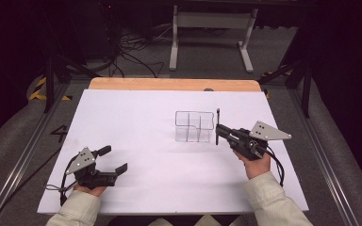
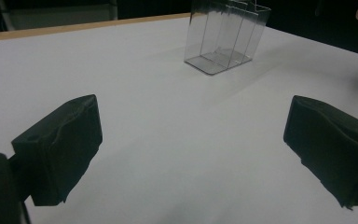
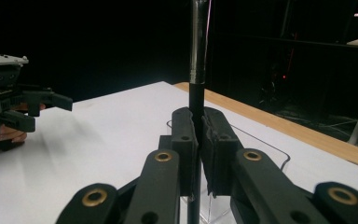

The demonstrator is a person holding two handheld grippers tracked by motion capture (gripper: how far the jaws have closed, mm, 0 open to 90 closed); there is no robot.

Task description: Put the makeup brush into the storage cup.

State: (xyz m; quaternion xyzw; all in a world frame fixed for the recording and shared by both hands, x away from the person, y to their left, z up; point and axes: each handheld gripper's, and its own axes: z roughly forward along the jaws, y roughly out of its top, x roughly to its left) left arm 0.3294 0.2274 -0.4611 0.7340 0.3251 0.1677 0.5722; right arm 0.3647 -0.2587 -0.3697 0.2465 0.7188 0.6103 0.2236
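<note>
A clear plastic box with inner dividers (image 1: 194, 126) stands on the white table top, right of centre; in the left gripper view it is the clear box (image 2: 226, 35) at the top. My right gripper (image 1: 219, 130) is shut on a thin black pen (image 1: 218, 125), held upright just beside the box's right wall. In the right gripper view the pen (image 3: 198, 56) rises between the closed jaws of my right gripper (image 3: 198, 135), above the box's rim (image 3: 261, 142). My left gripper (image 1: 115, 160) rests near the front left, open and holding nothing, its pads (image 2: 65, 144) wide apart.
The white sheet (image 1: 132, 122) covers most of the table, with a wooden strip (image 1: 169, 84) along the far edge. Beyond it are a white metal stand (image 1: 212, 28) and cables on the floor. Metal rails run along both sides.
</note>
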